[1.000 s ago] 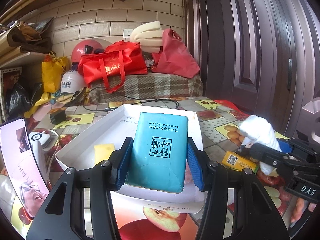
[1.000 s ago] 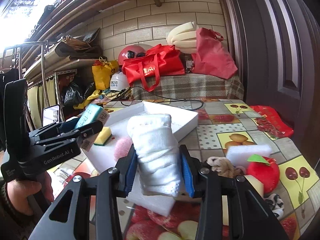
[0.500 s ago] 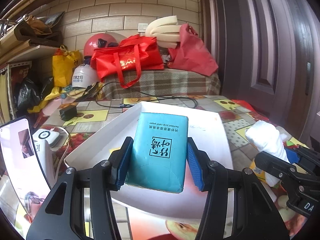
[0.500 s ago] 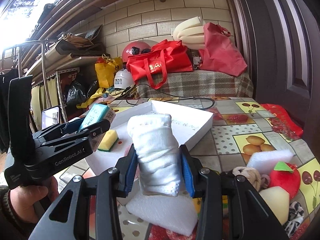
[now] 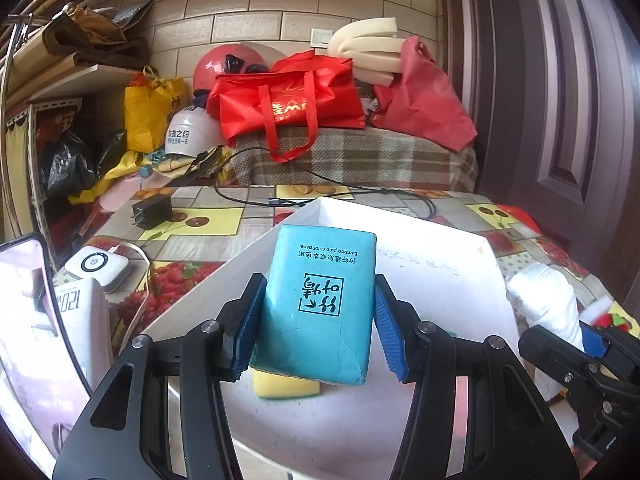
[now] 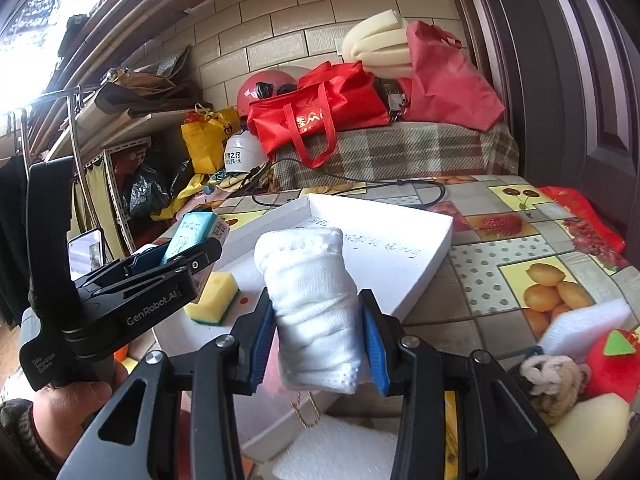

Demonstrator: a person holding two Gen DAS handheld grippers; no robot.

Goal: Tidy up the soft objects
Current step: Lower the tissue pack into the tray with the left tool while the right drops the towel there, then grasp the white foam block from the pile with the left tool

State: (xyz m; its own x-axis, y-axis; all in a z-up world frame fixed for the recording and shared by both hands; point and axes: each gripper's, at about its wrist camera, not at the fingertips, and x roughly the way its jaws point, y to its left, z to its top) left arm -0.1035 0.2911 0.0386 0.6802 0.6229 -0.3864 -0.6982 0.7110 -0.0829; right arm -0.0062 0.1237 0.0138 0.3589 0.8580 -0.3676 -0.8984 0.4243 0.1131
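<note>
While both claws advance over the box (image 5: 440, 248), the left claw (image 5: 316, 320) pinches the tissue pack (image 5: 320, 300) above the sponge (image 5: 286, 388), the right claw (image 6: 318, 336) the sock roll (image 6: 312, 304); drop-off looks close.

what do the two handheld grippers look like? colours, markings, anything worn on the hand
Both the left gripper and the right gripper are matte black plastic with silver screws and ribbed blue finger pads. The left body carries white "GenRobot.AI" lettering. The hand on its handle shows a dark knit cuff.
</note>
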